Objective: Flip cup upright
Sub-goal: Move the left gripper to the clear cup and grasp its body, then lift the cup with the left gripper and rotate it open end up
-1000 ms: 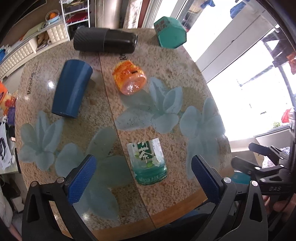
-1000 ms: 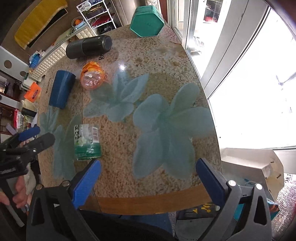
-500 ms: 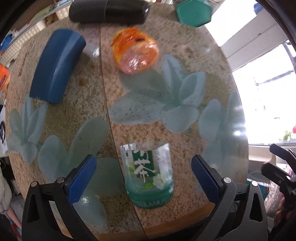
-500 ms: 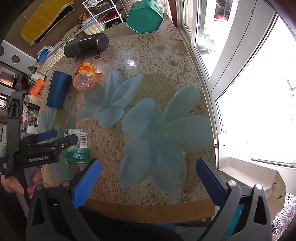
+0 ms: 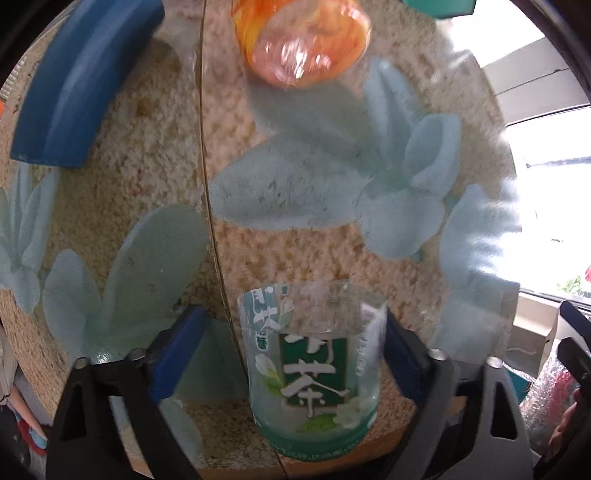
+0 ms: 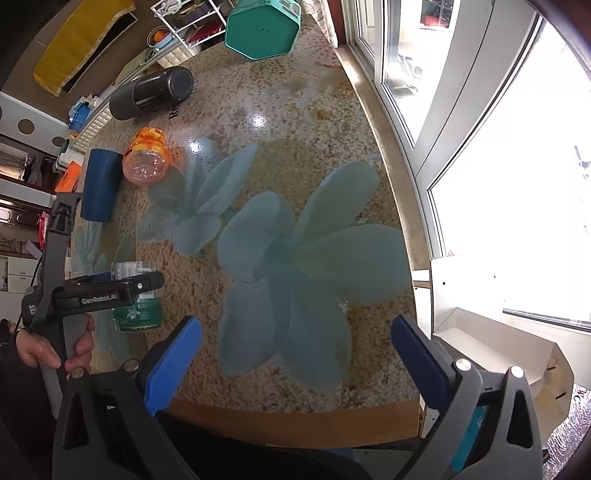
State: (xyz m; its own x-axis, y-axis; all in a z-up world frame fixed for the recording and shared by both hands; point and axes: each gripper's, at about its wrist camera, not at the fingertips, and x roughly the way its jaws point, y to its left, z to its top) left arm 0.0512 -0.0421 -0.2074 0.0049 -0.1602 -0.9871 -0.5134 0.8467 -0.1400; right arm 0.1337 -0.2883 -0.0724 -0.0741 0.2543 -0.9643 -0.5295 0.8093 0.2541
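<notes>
The cup [image 5: 314, 373], clear with a green label, is lying on its side near the table's [image 5: 295, 229] front edge between the wide-open left gripper's [image 5: 291, 354] blue fingers [image 5: 177, 350], while the right gripper [image 6: 291, 365] is hovering open, holding nothing.

We are seeing the left tool [image 5: 291, 354] smeared by motion blur, so whether its pads are touching the clear cup [image 5: 312, 373] between them is beyond telling. The orange cup [image 5: 301, 40] and the teal box [image 5: 437, 6] are running off the top edge there. In the right wrist view, the left tool's arm is covering much of the clear cup [image 6: 138, 295].
</notes>
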